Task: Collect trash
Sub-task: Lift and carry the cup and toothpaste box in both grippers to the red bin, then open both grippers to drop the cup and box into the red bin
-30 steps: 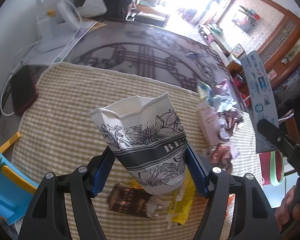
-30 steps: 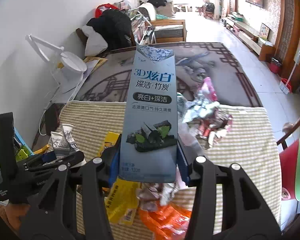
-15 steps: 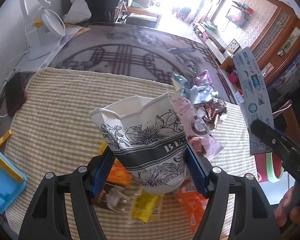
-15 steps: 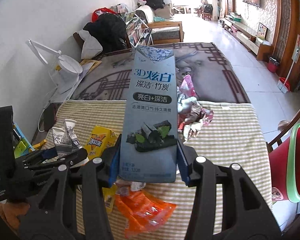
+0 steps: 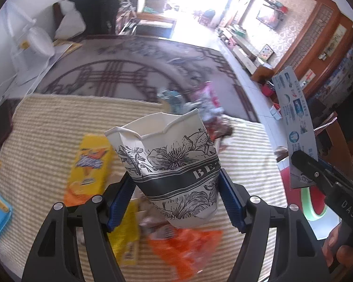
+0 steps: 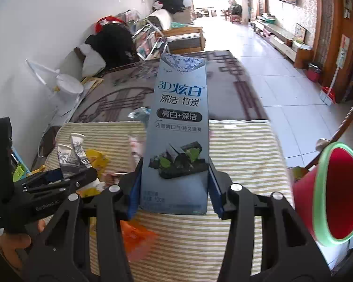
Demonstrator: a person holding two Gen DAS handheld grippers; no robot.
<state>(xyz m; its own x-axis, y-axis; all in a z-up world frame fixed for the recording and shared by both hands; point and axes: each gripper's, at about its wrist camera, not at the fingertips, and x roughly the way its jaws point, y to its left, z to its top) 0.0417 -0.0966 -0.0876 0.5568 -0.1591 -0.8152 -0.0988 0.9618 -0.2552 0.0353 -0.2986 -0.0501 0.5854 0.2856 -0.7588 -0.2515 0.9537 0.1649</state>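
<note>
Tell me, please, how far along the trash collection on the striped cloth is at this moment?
Nothing visibly sits in the red bin yet. In hand: the left gripper clamps a crumpled paper cup, and the right gripper clamps a toothpaste box. Left on the striped cloth: a yellow packet, an orange wrapper and a heap of crumpled wrappers.
</note>
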